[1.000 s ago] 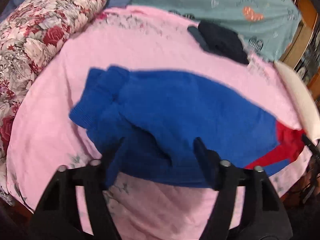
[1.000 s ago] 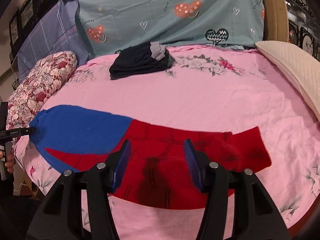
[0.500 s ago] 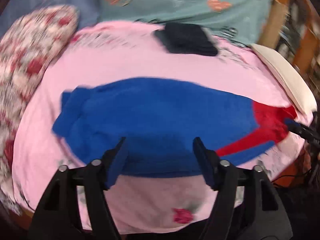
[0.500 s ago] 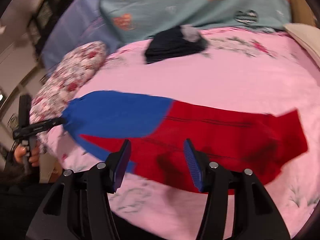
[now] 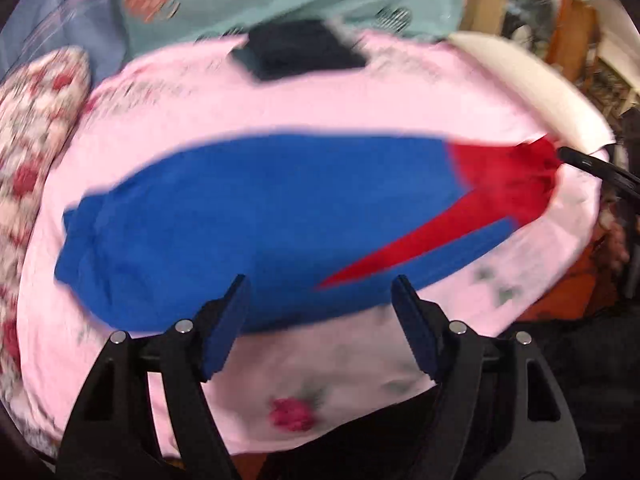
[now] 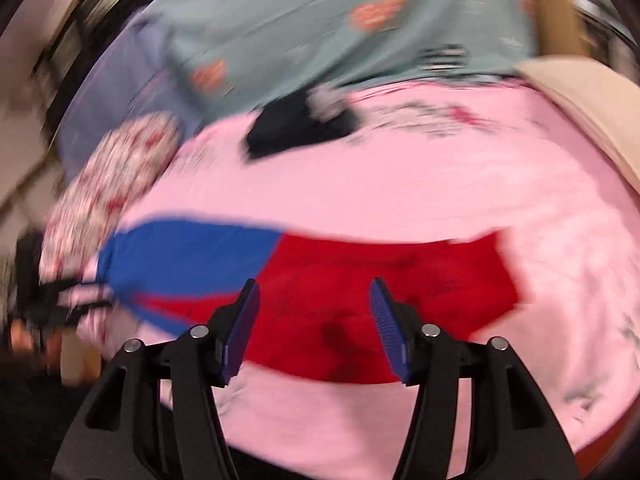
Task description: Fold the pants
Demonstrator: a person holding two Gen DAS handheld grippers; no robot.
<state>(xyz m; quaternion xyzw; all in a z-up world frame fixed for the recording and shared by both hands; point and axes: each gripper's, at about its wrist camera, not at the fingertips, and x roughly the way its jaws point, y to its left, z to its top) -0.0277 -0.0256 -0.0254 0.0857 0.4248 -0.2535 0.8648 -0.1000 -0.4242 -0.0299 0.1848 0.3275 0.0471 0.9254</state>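
**Pants flat on the bed, cross folds still to do**

We see the pants (image 5: 256, 216) laid out long across the pink bedsheet (image 5: 280, 92), blue half to the left, red half (image 6: 384, 276) to the right. They look doubled lengthwise already, one leg over the other, judging by the red wedge showing along the near edge. That would be the first fold done; we can't confirm it through the motion blur.

Left gripper (image 5: 320, 320): jaws wide apart, nothing between them, hovering over the near blue edge. Right gripper (image 6: 314, 320): jaws opening, also empty, above the red half, no pad on cloth.

A dark folded garment (image 5: 300, 54) sits at the far side of the bed, well apart from the pants.

Left to do, as we judge it: grab one end, fold it across, then fold again to a compact stack.
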